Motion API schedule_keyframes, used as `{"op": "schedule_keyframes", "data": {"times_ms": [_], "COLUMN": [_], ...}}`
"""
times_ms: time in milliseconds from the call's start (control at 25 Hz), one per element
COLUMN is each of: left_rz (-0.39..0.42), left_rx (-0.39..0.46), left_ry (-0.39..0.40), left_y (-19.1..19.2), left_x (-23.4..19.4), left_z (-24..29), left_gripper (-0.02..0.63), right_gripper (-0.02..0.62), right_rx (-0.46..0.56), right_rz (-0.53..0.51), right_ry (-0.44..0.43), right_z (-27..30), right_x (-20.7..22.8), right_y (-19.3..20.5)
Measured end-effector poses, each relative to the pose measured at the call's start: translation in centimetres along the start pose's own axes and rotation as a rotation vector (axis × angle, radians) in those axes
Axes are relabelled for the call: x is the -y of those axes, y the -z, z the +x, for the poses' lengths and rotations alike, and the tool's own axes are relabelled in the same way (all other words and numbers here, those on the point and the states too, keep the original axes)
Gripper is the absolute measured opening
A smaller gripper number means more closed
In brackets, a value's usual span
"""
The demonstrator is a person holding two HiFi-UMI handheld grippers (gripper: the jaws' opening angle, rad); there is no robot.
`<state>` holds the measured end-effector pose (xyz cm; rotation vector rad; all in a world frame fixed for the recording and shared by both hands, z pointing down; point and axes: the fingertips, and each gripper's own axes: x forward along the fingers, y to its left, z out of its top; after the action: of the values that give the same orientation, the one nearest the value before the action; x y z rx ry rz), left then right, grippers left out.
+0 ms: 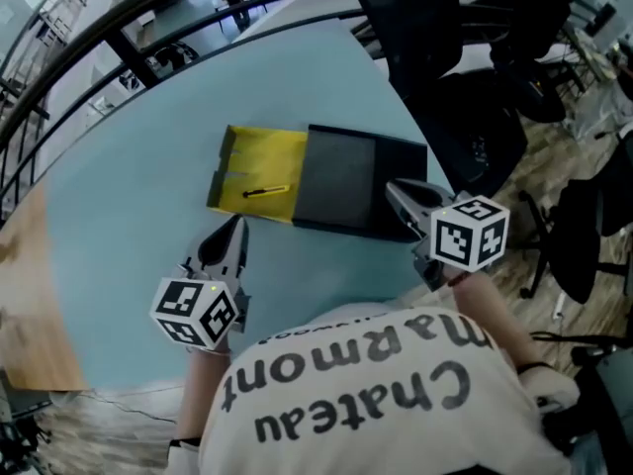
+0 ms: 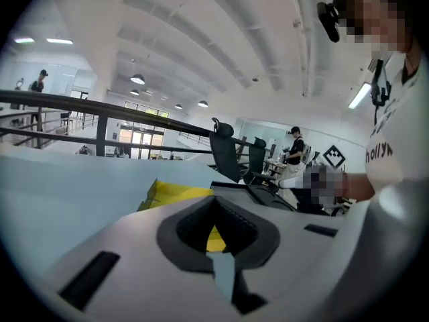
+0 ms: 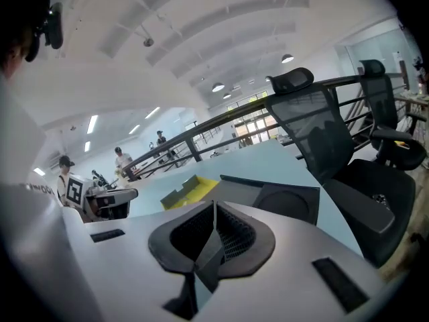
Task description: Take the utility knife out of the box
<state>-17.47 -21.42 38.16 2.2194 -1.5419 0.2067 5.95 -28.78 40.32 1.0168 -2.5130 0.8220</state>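
The left gripper [image 1: 237, 224] had its two jaws pressed fully together with nothing between them, and it touched nothing. Its tips hung above the pale blue table [image 1: 129, 216]. The right gripper [image 1: 389, 186] also had its jaws closed against each other and empty. Its tips sat over the near right part of the dark sleeve [image 1: 341, 176]; whether they touched it could not be told.

The utility knife [image 1: 265, 192], slim and dark, lay inside the yellow tray [image 1: 259, 156] of the box. It was just ahead of the left gripper's tips and clear of them, and well to the left of the right gripper. The tray stuck out of the dark sleeve on the side nearer the left gripper.

The only clear writing was "Chateau Marmont" in dark letters on the person's white shirt [image 1: 376, 384], behind both grippers. Each gripper carried a cube with black and white square markers, the left cube [image 1: 196, 310] and the right cube [image 1: 470, 231].

By count there were two grippers, two marker cubes, one tray, one sleeve and one knife.
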Motion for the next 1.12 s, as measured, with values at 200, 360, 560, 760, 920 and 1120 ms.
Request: {"op": "schedule_keyframes", "data": {"times_ms": [200, 360, 560, 760, 920, 1120], "left_rz": [-0.004, 0.019, 0.085, 0.194, 0.271, 0.421], "left_rx": [-0.053, -0.108, -0.228, -0.333, -0.432, -0.557], "left_ry": [-0.094, -0.117, -0.079, -0.068, -0.062, -0.039], "left_y": [1.3, 1.5, 2.5, 4.1, 5.4, 6.2], "left_x": [-1.3, -2.4, -1.8, -1.9, -2.0, -2.6], "left_z": [1.9, 4.3, 6.9, 8.5, 9.1, 9.6], "left_gripper": [0.003, 0.003, 0.003, 0.003, 0.005, 0.062], "right_gripper": [0.038, 0.038, 0.038, 0.038, 0.038, 0.038], "right_rx": [-0.036, -0.062, -0.084, -0.087, -0.073, -0.049], "right_rz": [-0.051, -0.064, -0.039, -0.044, -0.042, -0.044], "right_ry": [-0.11, -0.147, -0.184, -0.222, -0.227, -0.242], "right_z": [2.0, 3.4, 4.4, 5.2, 5.4, 5.7], "right_x": [0.1, 1.0, 1.6, 1.7, 2.1, 1.9], "right_y": [-1.0, -1.1, -0.6, -1.3, -1.8, -2.6]}}
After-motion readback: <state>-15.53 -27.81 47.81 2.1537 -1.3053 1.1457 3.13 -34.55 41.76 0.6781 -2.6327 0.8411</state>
